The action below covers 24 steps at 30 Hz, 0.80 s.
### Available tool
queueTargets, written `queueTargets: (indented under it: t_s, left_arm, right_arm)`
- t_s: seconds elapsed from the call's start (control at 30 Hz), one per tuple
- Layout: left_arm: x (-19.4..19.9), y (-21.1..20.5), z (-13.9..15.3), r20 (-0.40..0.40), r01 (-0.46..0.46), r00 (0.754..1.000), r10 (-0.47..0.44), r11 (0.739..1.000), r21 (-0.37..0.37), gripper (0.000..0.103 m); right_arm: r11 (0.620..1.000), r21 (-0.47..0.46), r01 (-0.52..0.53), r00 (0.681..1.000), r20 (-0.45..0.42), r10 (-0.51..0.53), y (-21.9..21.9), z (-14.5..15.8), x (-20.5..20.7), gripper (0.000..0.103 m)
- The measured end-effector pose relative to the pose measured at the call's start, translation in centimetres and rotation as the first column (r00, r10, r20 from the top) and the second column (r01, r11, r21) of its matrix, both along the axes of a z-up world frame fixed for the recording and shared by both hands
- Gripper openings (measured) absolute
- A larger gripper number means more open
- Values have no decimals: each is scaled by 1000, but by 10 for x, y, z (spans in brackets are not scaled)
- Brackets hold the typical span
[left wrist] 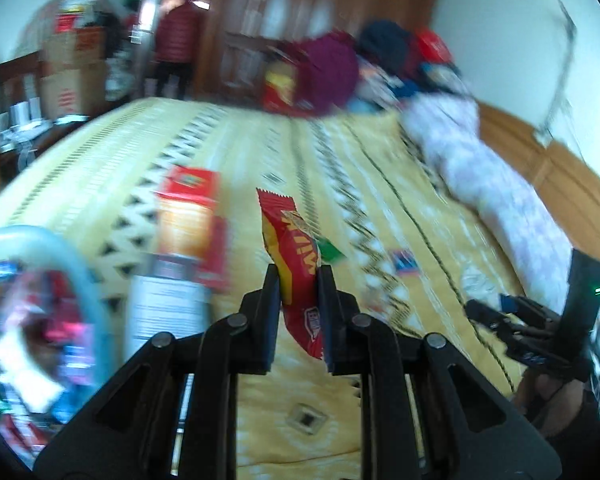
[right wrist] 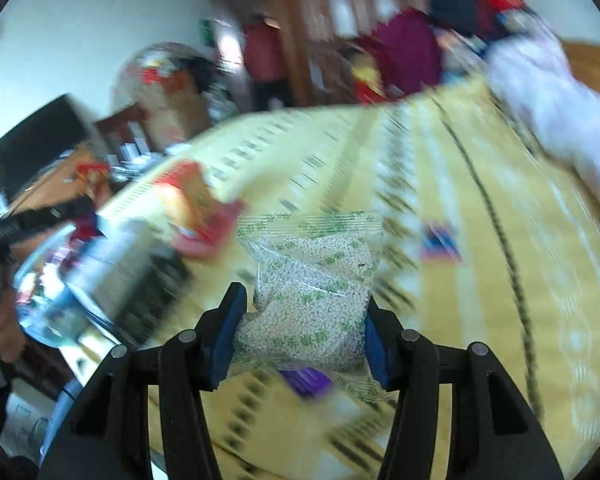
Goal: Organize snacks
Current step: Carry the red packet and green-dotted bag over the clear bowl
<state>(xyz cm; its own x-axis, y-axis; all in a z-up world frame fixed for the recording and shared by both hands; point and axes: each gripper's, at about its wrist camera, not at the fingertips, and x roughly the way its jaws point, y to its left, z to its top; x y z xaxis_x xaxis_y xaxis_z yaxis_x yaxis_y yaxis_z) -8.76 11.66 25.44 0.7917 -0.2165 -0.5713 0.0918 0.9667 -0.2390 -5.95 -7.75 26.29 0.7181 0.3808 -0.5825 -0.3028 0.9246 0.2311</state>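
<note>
My left gripper (left wrist: 299, 276) is shut on a red and yellow snack packet (left wrist: 288, 240), which stands upright between the black pads above the yellow patterned bedspread (left wrist: 300, 152). In the right wrist view, my right gripper (right wrist: 305, 300) has its blue pads pressed against both sides of a clear bag of small white grains with green print (right wrist: 312, 264), held up off the bed. A light blue basket (left wrist: 80, 264) holding several colourful snack packets sits at the left. A red and orange box (left wrist: 188, 216) lies beside it.
Small packets lie loose on the bedspread: a blue one (left wrist: 404, 260), a green one (left wrist: 332, 250) and a purple one (right wrist: 304, 380). A pale rolled quilt (left wrist: 480, 168) runs along the right. Clothes (left wrist: 332, 68) pile up at the far end. A person in red (left wrist: 178, 36) stands at the door.
</note>
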Motion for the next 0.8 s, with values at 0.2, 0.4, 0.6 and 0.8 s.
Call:
queueTargets:
  t_s: [0.2, 0.4, 0.6, 0.8]
  left_arm:
    - [-29, 113, 16, 30, -219, 975, 220, 975, -26, 18]
    - [-49, 201, 3, -7, -392, 920, 392, 918, -67, 18]
    - [-54, 230, -14, -32, -464, 886, 463, 884, -64, 18]
    - [-61, 244, -23, -50, -495, 869, 493, 868, -49, 18]
  right_arm:
    - [962, 102, -253, 967, 71, 246, 116, 65, 30, 58]
    - [874, 179, -452, 892, 85, 443, 245, 98, 48, 58]
    - [798, 169, -579, 814, 53, 579, 360, 104, 49, 58]
    - [756, 138, -640, 764, 16, 645, 419, 97, 47, 58]
